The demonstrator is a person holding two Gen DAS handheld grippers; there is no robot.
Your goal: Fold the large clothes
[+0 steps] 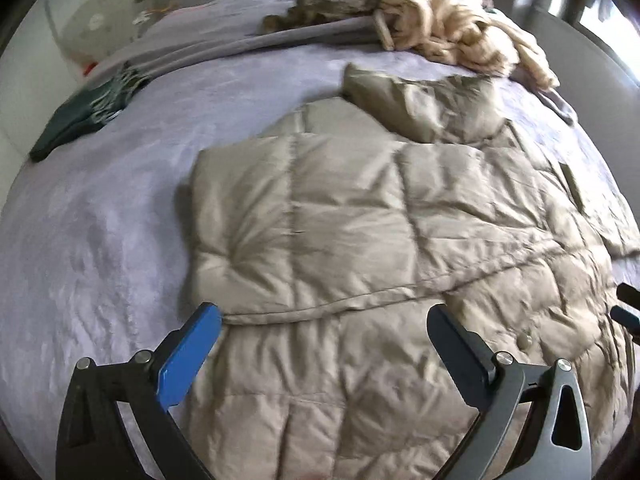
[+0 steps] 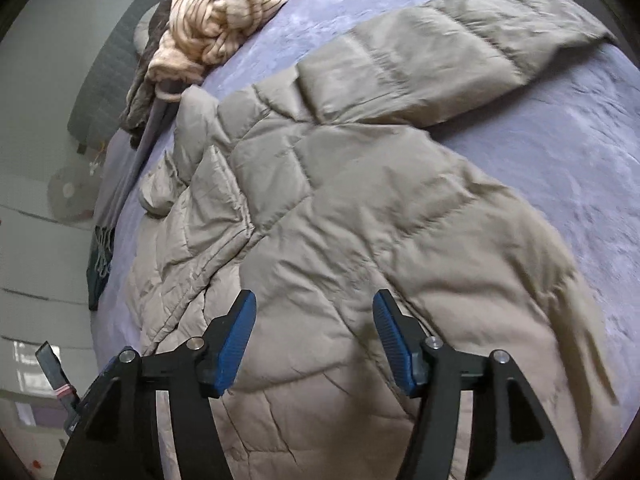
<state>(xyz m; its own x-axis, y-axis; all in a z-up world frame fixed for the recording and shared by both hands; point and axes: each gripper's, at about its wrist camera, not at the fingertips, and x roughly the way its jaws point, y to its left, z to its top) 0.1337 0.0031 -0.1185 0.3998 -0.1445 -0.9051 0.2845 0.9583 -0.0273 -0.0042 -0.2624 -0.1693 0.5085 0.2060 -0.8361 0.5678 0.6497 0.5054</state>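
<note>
The left gripper is being held pointing steeply down over the quilted jacket, its jaws spread wide with nothing gripped between them. The right gripper is likewise being held angled down over the jacket, its blue pads parted and pressing on nothing.

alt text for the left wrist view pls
A beige quilted puffer jacket lies on a lilac bedspread, one side folded over its front. The open left tongs hang above its near edge, holding nothing. Cream and brown clothes are heaped at the far side.
</note>
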